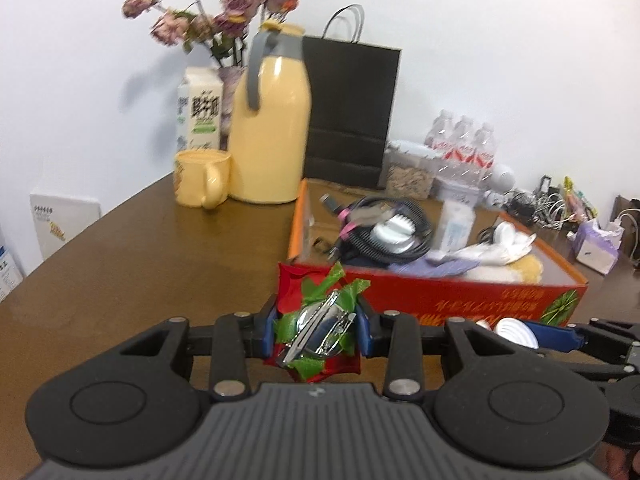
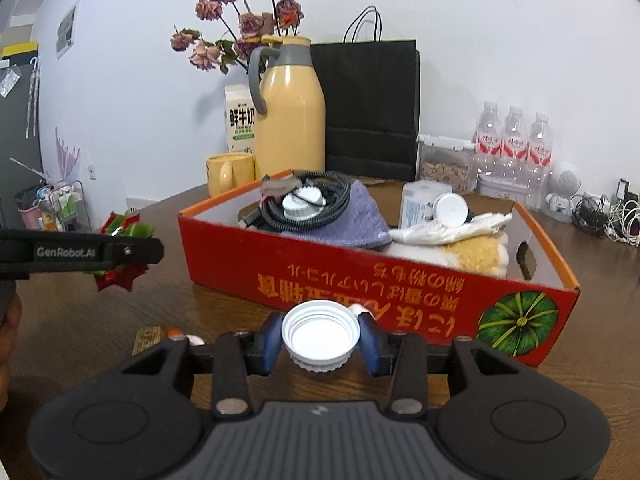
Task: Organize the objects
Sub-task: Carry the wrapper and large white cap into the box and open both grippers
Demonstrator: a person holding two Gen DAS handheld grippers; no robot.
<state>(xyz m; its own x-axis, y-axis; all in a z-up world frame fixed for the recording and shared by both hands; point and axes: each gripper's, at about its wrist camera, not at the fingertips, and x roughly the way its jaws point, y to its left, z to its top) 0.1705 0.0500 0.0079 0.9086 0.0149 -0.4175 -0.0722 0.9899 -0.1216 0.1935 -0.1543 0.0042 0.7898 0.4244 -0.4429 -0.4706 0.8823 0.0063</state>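
My left gripper (image 1: 316,334) is shut on a red and green foil-wrapped ornament (image 1: 316,332) with a shiny silver centre, held above the brown table just before the red cardboard box (image 1: 460,300). My right gripper (image 2: 320,338) is shut on a white ribbed jar lid (image 2: 319,335), open side toward the camera, in front of the box's long red wall (image 2: 360,280). The box holds black cables (image 2: 304,204), a purple cloth (image 2: 352,220), white items and a yellow fluffy thing (image 2: 476,254). The left gripper's finger and ornament show at the left of the right wrist view (image 2: 124,248).
Behind the box stand a yellow thermos jug (image 1: 272,128), a yellow mug (image 1: 200,178), a milk carton (image 1: 200,114), dried flowers, a black paper bag (image 1: 352,112), water bottles (image 2: 514,148) and a snack container. Cables and a tissue pack (image 1: 598,246) lie at the right.
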